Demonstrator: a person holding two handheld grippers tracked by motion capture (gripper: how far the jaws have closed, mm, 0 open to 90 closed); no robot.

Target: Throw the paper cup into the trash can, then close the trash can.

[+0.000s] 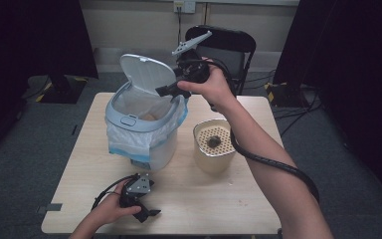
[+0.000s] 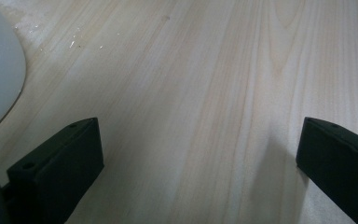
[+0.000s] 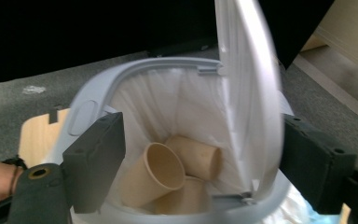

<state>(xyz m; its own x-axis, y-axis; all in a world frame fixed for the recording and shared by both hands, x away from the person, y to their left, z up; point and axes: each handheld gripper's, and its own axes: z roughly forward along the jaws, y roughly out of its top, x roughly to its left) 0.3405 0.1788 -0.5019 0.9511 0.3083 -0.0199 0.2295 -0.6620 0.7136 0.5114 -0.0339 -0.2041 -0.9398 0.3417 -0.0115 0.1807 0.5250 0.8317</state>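
Your right gripper (image 1: 166, 90) hangs at upper centre over the bin (image 1: 142, 130), jaws released and straddling its raised lid (image 3: 247, 93). That lid looks light, thin, slick plastic; press near its free edge. Your left gripper (image 1: 148, 213) rests bottom left, spread, empty.

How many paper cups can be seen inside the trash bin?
3, all lying in the lined trash bin: one cup at front left, one behind it to the right, one beneath them. More may be hidden below.
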